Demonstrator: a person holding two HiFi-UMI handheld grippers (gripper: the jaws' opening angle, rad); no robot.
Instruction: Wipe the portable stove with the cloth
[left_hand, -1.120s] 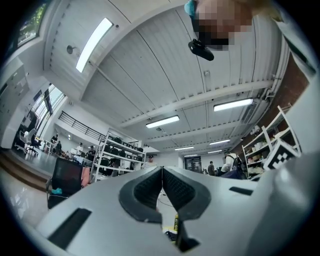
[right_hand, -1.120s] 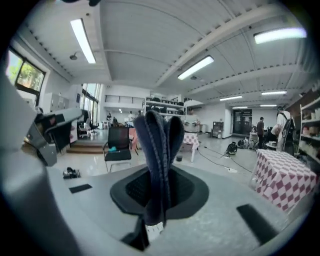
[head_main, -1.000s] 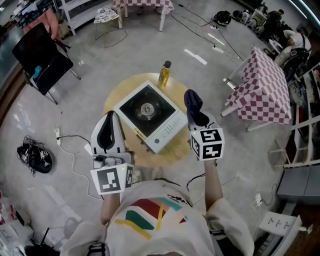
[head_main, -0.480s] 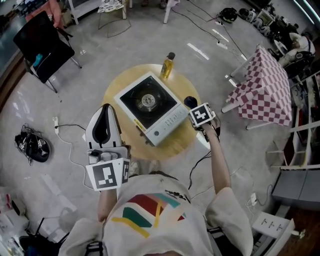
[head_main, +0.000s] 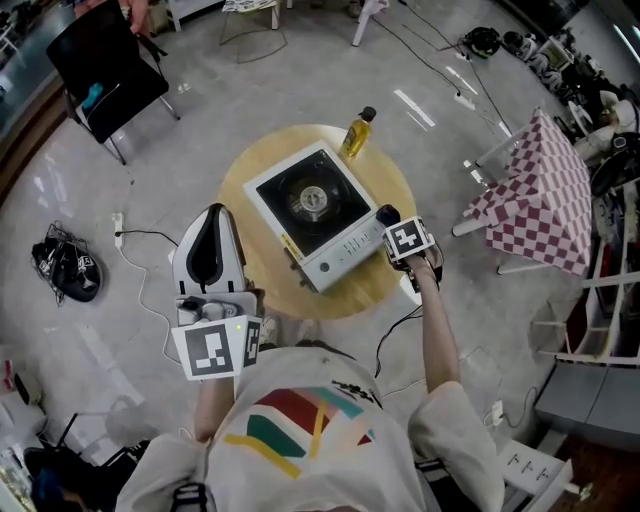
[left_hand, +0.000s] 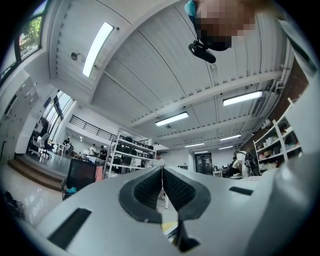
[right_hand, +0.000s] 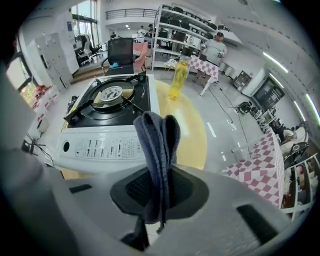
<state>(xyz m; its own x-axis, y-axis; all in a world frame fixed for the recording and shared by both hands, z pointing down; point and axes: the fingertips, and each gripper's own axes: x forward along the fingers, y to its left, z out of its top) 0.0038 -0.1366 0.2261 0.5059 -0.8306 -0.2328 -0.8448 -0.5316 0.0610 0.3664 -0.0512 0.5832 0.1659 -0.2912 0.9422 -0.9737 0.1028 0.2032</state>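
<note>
On the round bench (head_main: 365, 285): portable stove (head_main: 312, 213) centred, yellow bottle (head_main: 357, 133) upright just beyond its far corner. Right tongs (right_hand: 158, 192) clamped on dark cloth (right_hand: 158, 140), held folded and upright just beside the stove's control-panel edge. Left tongs (left_hand: 162, 190) closed on nothing, off the bench's left side, aimed at the ceiling. Black chair (head_main: 108, 70) and checked table (head_main: 535, 195) well apart on the floor.

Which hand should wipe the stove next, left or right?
Probably right. The right gripper is shut on the cloth, close beside the stove. The left gripper is shut, empty, and faces away from the stove.
</note>
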